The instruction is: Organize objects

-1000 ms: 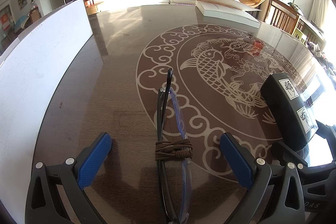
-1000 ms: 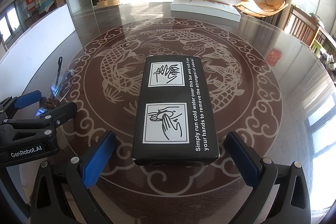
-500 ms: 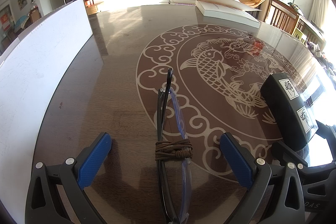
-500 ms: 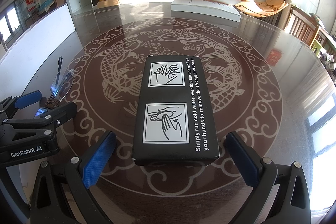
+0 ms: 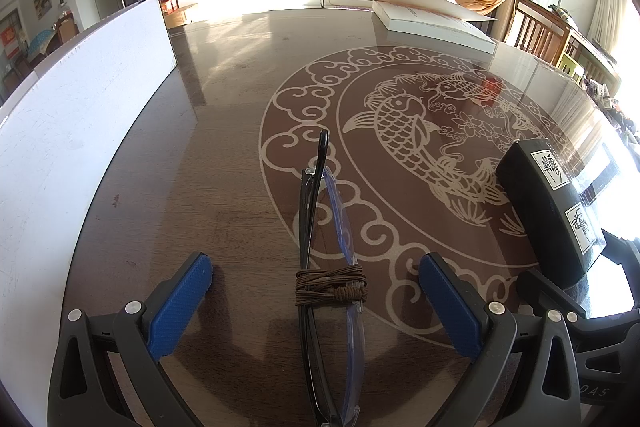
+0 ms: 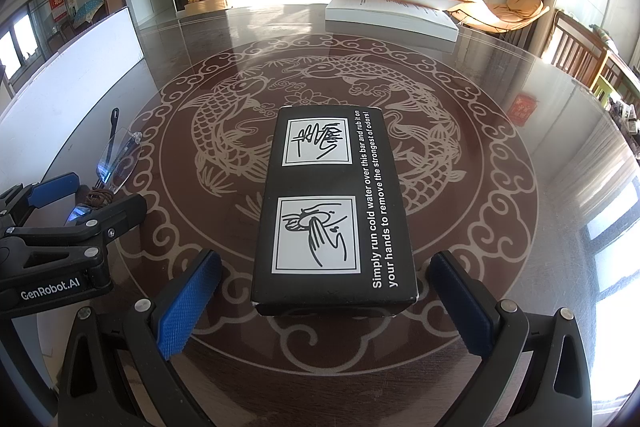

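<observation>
While both pairs of tongs are gaping wide, the left tongs (image 5: pixel 316 291) are straddling folded glasses (image 5: pixel 320 239) lying on the bench (image 5: pixel 224 155), and the right tongs (image 6: pixel 320 291) are flanking a black box (image 6: pixel 332 207). Closing slowly and squarely would seem wise: the glasses at their cord-wrapped middle, the box across its long sides.

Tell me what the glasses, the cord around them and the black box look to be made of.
Glasses: thin black frame, probably plastic; clear lenses with a bluish edge tint.
Cord: brown twisted strands, looks like waxed cotton or leather; matte, knotted.
Black box: likely printed cardboard with a satin finish; a whitish scuff shows at one near corner.
</observation>
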`<state>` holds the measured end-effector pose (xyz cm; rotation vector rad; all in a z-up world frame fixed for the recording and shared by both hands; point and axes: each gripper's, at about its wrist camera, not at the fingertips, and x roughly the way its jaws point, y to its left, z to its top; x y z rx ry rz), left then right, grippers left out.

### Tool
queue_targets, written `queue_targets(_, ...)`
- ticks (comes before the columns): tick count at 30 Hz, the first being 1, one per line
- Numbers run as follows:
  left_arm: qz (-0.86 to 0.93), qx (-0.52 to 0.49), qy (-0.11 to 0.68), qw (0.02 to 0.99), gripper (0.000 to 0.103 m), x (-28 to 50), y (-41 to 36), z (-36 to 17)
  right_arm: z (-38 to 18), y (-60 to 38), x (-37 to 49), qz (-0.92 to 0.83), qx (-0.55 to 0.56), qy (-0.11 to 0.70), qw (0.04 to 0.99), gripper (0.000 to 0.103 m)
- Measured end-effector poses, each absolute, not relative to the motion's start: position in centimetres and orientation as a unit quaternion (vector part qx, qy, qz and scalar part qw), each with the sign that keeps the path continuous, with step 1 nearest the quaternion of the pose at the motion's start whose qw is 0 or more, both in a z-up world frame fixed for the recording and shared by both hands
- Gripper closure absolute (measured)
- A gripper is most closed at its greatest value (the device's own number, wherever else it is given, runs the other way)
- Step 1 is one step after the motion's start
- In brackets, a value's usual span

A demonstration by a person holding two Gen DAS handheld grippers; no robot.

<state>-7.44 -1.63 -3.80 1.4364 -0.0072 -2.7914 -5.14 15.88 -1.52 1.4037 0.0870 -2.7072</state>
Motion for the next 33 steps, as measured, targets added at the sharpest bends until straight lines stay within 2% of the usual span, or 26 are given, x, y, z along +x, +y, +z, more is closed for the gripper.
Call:
queue_targets(27, -0.889, 0.458, -0.002, 0.001, 0.000, -7.5, -1.6, -3.9, -1.5, 15.8, -5.1, -0.887, 0.460, 0.029, 0.045, 0.000)
queue_targets(33, -0.872, 0.483, -0.042, -0.075, 0.000, -4.4, -2.6, -3.4, -1.5, 15.8, -5.1, -0.887, 0.460, 0.029, 0.045, 0.000)
